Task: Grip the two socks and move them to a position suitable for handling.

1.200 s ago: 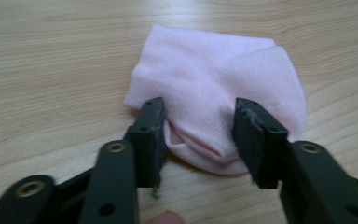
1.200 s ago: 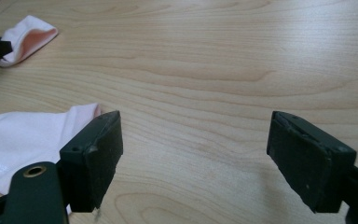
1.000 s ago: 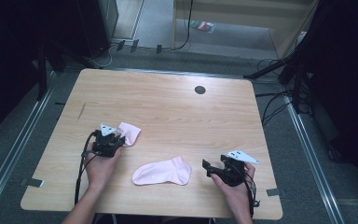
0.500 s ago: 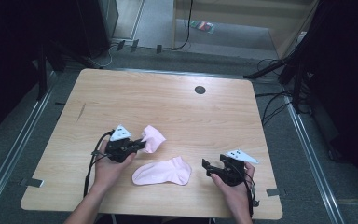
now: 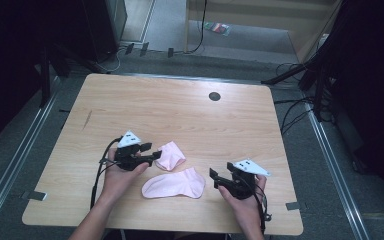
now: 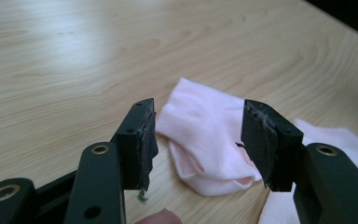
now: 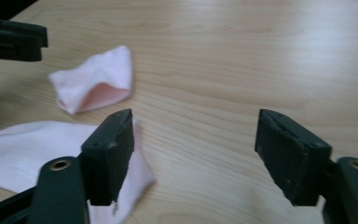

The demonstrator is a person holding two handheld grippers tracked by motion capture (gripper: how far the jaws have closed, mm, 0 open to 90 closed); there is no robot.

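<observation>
Since the earlier frames the left gripper [image 5: 151, 151] has been carrying the crumpled pink sock [image 5: 171, 156] rightward across the table, and its jaws are now standing spread, the sock lying loose just ahead of them. The right gripper [image 5: 214, 178] is staying put, jaws spread wide beside the flat pink sock's [image 5: 175, 184] cuff end. The light wooden table [image 5: 190, 112] is sitting on grey carpet amid dark stands and cables. The flat sock's long axis is running left to right, toe leftward
</observation>
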